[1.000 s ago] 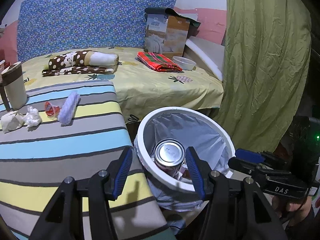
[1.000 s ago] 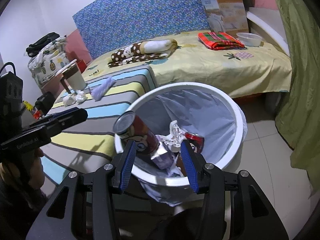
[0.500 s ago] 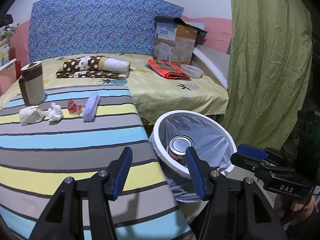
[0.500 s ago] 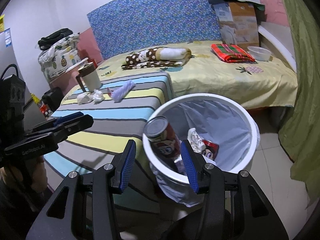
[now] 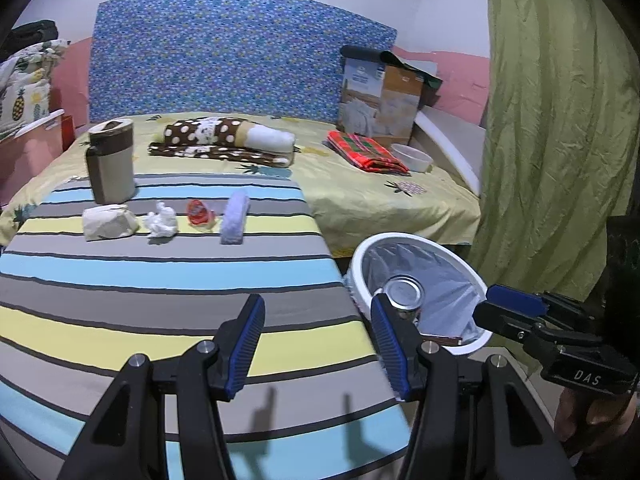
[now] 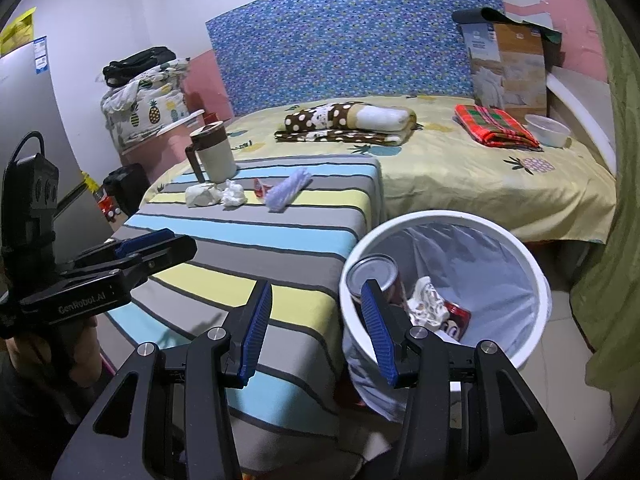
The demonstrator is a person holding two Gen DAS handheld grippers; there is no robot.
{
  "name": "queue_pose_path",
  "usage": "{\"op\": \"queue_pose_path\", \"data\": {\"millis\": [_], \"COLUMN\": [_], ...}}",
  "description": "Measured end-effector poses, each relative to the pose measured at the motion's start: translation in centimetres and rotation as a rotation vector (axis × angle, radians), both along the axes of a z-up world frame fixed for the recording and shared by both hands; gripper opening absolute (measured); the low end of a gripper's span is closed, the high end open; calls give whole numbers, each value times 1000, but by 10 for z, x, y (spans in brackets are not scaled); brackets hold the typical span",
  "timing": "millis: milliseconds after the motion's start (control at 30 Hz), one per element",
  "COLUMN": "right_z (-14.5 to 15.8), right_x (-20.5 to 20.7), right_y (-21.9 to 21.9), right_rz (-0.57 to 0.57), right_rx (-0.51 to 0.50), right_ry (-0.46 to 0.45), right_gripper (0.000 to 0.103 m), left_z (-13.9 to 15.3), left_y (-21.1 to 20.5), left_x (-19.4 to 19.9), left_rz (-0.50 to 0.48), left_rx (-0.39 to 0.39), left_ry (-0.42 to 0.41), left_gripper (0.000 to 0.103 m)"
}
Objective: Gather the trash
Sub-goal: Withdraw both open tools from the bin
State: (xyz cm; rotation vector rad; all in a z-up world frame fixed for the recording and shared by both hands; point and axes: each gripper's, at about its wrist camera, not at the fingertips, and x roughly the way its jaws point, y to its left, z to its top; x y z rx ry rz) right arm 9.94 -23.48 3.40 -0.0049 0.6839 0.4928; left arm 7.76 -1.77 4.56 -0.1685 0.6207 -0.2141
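Observation:
A white trash bin [image 5: 362,254] [image 6: 532,264] with a plastic liner stands on the floor right of the striped table [image 5: 120,280] [image 6: 248,232]. It holds a tall can [image 5: 402,292] [image 6: 372,272], crumpled paper [image 6: 428,304] and a red can [image 6: 456,316]. On the table's far part lie a beige paper wad [image 5: 108,222] [image 6: 202,194], a white tissue [image 5: 162,222] [image 6: 234,194], a red wrapper [image 5: 199,212] [image 6: 260,188] and a lilac wrapper [image 5: 235,218] [image 6: 288,188]. My left gripper [image 5: 316,340] [image 6: 156,246] is open and empty over the table's near edge. My right gripper [image 6: 316,328] [image 5: 512,302] is open and empty beside the bin.
A brown and beige mug [image 5: 111,160] [image 6: 212,152] stands behind the trash on the table. The bed [image 5: 360,192] behind holds a dotted blanket [image 5: 224,140], a red plaid cloth [image 5: 366,154], a white bowl [image 5: 412,158] and a cardboard box [image 5: 380,100]. A green curtain [image 5: 552,120] hangs at the right.
Both grippers have pulled back and swung left from over the bin. The table and its trash now fill more of both views. Both stay open and empty.

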Motion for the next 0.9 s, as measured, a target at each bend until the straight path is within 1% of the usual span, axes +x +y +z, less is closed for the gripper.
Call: {"op": "queue_pose_path", "data": {"millis": [233,500,633,900], "right_z": [0,-3,-4,-8], "right_x": [3,12,17,31], "right_y": [15,36,42,57], "right_rz": [24,70,87,102], "right_rx": [-3,-2,-6,0], "right_ry": [5,43,50,81], "right_gripper": [49,49,49,49], "left_z": [-3,-7,-8,-12], "left_y": [19,38,50,72], "left_x": [-2,0,4,14], "left_rz": [53,98,130,183], "left_rx": [14,20,13,30], "left_ry": [3,14,25,36], "left_gripper": [57,57,57,57]}}
